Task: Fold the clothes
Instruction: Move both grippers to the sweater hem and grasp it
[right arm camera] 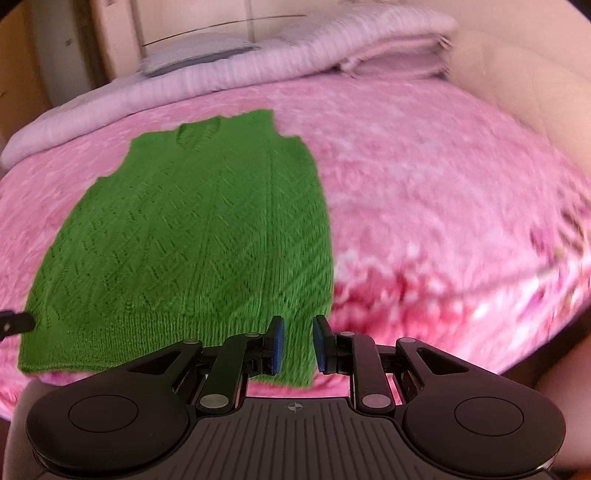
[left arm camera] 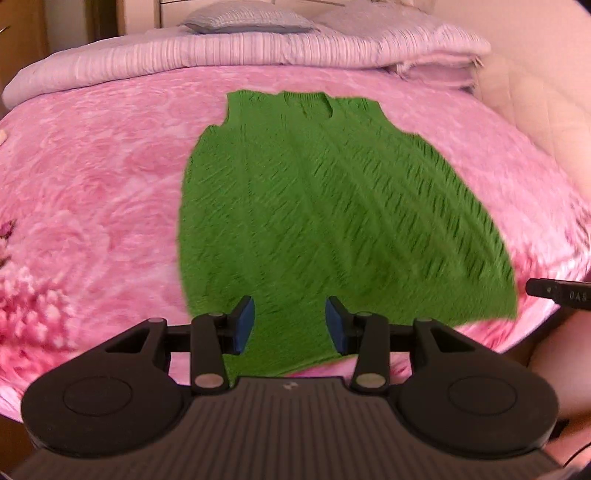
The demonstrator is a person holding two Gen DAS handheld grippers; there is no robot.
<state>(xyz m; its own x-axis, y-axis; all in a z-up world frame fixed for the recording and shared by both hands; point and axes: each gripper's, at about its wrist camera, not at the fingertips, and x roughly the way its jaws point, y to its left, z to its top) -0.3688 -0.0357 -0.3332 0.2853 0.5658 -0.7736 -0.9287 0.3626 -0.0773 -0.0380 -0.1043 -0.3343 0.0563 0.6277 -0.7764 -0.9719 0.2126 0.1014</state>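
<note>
A green knitted sleeveless vest [left arm camera: 314,214] lies flat on a pink floral bedspread [left arm camera: 92,206], neck toward the far side and hem toward me. My left gripper [left arm camera: 290,325] hovers open over the hem near its left part, with nothing between its blue pads. In the right wrist view the same vest [right arm camera: 192,240] spreads across the left half of the frame. There my right gripper [right arm camera: 297,343] stands open above the hem's right corner, its fingers a narrow gap apart and holding nothing. The right gripper's tip [left arm camera: 557,293] shows at the right edge of the left wrist view.
Folded pale lilac quilts [left arm camera: 258,51] and a grey pillow [left arm camera: 251,16] lie across the far end of the bed. A padded wall [left arm camera: 546,74] runs along the right side. The bedspread [right arm camera: 443,192] stretches bare to the right of the vest. Wooden furniture [left arm camera: 22,40] stands at the far left.
</note>
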